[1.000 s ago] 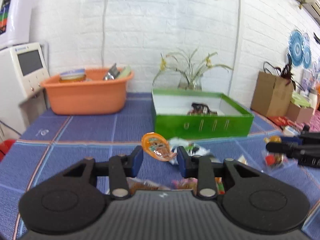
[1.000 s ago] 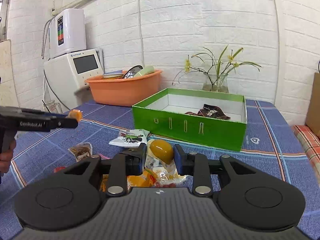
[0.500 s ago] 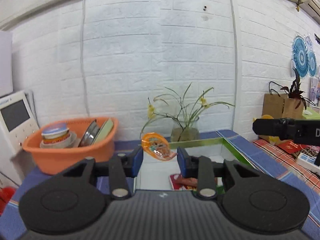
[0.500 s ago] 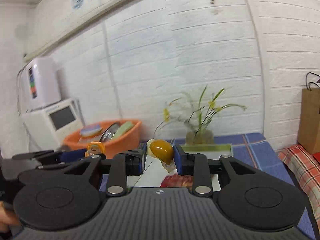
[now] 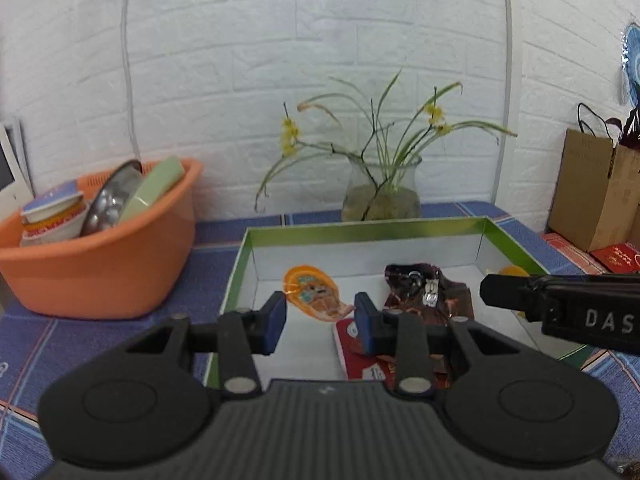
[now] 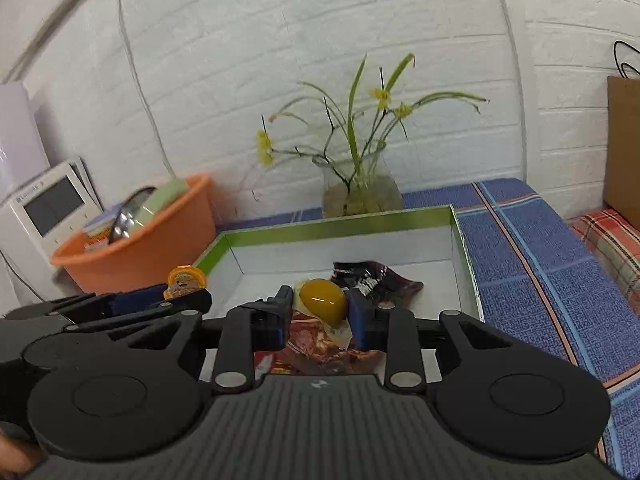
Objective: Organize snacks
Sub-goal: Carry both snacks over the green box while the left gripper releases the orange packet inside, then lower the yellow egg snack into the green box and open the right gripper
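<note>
My left gripper [image 5: 320,322] is shut on an orange jelly cup [image 5: 314,294] and holds it over the green box [image 5: 360,226], near its left side. My right gripper [image 6: 318,314] is shut on a yellow jelly snack [image 6: 322,296] over the same box [image 6: 340,220]. A dark snack packet [image 5: 424,294] and a red packet [image 5: 362,364] lie on the box's white floor. The right gripper also shows at the right of the left wrist view [image 5: 560,312], and the left gripper at the left of the right wrist view [image 6: 132,308].
An orange basin [image 5: 100,248] with dishes stands left of the box. A glass vase with a plant [image 5: 382,196] stands behind the box against the white brick wall. Brown paper bags [image 5: 596,192] stand at the right. A white appliance [image 6: 48,204] is at the far left.
Both grippers carried their snacks from low over the table up and forward to above the green box. They now point down into the box.
</note>
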### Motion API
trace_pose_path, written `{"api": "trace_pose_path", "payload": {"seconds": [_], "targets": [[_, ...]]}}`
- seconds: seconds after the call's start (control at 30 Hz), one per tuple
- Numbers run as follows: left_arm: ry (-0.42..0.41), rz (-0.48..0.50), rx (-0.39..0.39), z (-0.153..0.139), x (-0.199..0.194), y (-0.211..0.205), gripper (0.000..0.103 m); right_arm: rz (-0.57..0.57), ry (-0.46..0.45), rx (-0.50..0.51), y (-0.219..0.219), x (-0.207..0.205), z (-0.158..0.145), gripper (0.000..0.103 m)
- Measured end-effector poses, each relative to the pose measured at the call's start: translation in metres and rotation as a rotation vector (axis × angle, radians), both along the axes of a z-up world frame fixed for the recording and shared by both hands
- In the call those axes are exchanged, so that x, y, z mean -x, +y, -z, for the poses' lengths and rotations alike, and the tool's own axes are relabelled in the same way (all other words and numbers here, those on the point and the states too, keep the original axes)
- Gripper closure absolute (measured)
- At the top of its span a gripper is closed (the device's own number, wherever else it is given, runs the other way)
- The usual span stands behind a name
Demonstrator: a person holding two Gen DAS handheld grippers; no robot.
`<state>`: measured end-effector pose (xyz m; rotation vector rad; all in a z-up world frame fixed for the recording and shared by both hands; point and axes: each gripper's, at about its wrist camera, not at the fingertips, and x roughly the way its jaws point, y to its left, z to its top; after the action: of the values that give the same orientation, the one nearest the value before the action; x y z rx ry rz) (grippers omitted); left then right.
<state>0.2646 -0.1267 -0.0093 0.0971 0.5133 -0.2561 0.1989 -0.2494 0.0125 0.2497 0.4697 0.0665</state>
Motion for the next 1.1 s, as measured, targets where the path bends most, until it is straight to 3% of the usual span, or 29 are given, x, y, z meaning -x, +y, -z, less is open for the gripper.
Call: {"api": "trace_pose_path", "payload": {"seconds": [0.17, 0.3, 0.67, 0.97, 1.1], "targets": [[0.116, -0.002, -0.084, 0.022, -0.028, -0.007, 0.071, 0.014, 0.113, 0.106, 0.012, -0.025, 0.017, 0.05], [0.133, -0.019, -0.151, 0.037, -0.035, -0.01, 0.07, -0.004, 0.171, 0.145, 0.015, -0.035, 0.028, 0.05], [0.199, -0.038, -0.108, 0.03, -0.003, 0.0, 0.07, -0.076, 0.358, 0.057, 0.001, -0.029, 0.036, 0.05], [0.207, -0.032, -0.065, 0.028, 0.059, 0.02, 0.07, -0.122, 0.363, 0.018, 0.001, 0.026, 0.037, 0.05], [0.133, -0.062, -0.045, 0.031, 0.1, 0.029, 0.068, -0.119, 0.249, 0.06, 0.009, 0.067, 0.035, 0.05]]}}
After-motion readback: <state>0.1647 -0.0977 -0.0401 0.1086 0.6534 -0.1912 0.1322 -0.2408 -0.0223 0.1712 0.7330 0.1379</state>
